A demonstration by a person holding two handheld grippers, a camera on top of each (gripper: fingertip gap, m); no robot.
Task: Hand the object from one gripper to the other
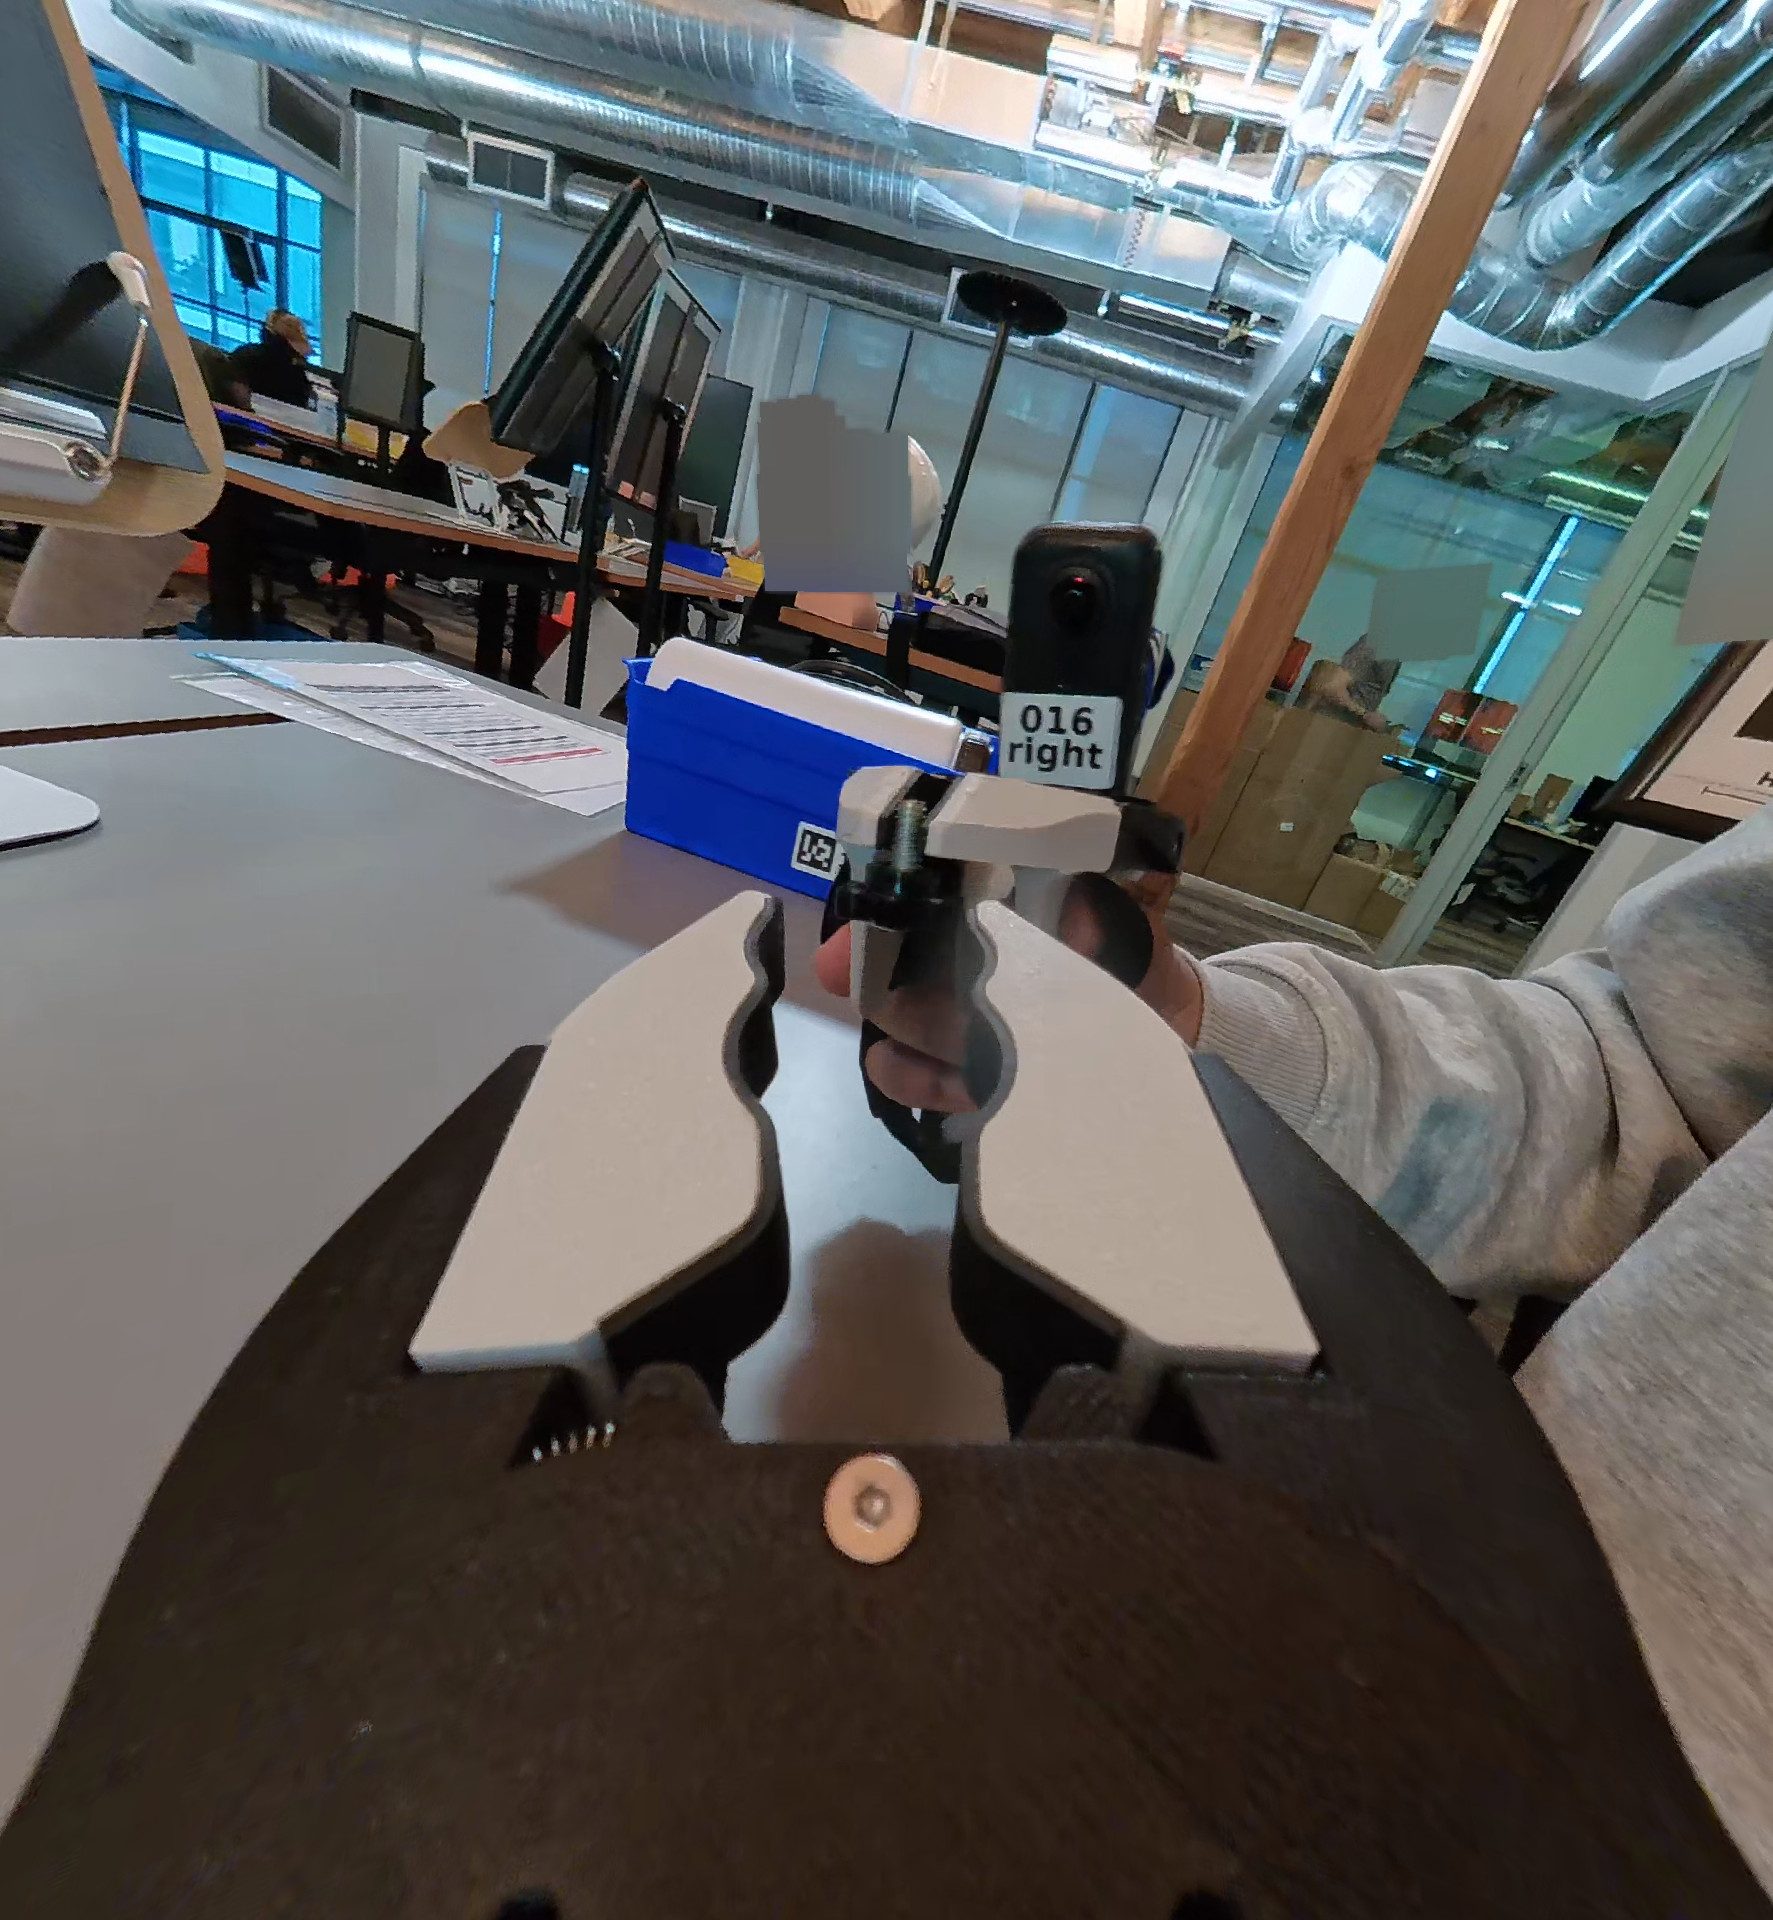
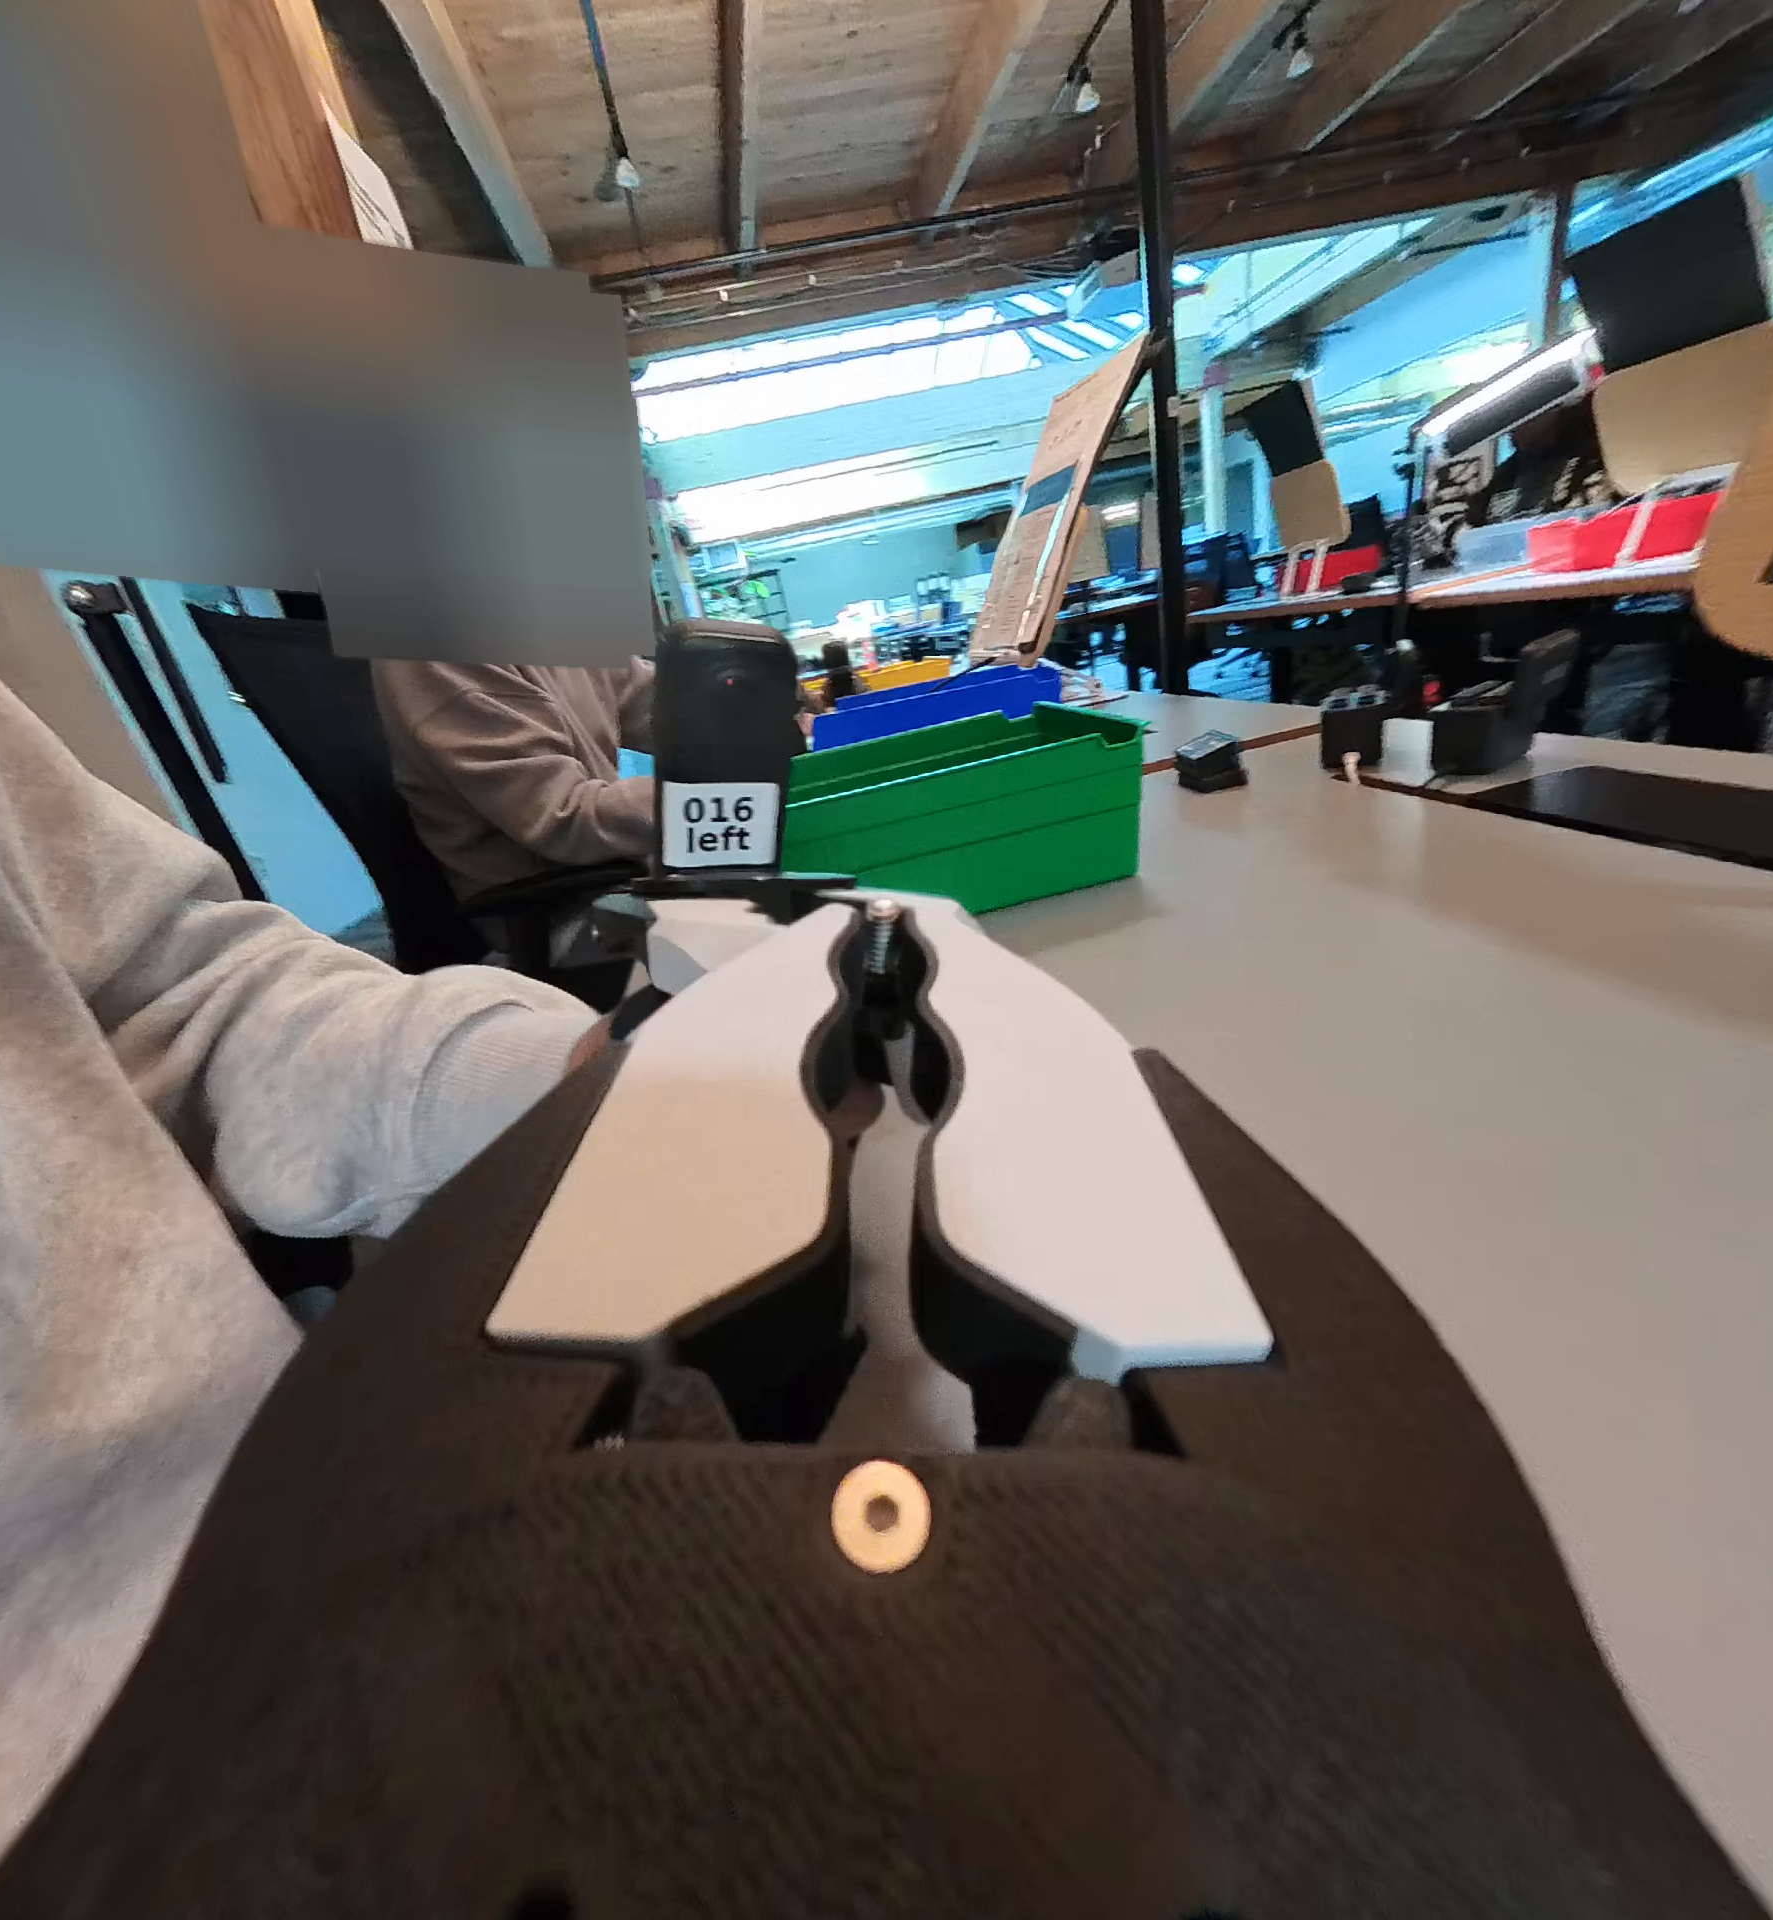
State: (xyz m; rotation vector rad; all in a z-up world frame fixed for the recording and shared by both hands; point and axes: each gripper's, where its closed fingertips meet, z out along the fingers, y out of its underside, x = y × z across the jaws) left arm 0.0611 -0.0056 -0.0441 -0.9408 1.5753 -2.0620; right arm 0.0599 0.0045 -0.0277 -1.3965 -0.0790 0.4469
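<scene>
The object is a threaded metal screw with a black knob (image 1: 903, 868). My right gripper (image 1: 908, 821) is shut on it, screw upright with the knob below the fingers. In the right wrist view the screw (image 2: 884, 940) stands between the nearly closed tips of my right gripper (image 2: 882, 930), with the knob (image 2: 874, 1039) lower in the gap. My left gripper (image 1: 877, 935) is open and empty, its tips just short of the screw and facing the right gripper. The left gripper (image 2: 700, 935) shows close behind the right gripper's tips.
Both grippers hover over a grey table (image 1: 238, 987). A blue bin (image 1: 726, 769) and a paper sheet (image 1: 425, 717) lie behind. A green bin (image 2: 965, 800), small black devices (image 2: 1209, 758) and a seated person (image 2: 508, 758) are beyond. A grey sleeve (image 1: 1484, 1091) is at right. My two grippers' fingertips are within a few centimetres of each other.
</scene>
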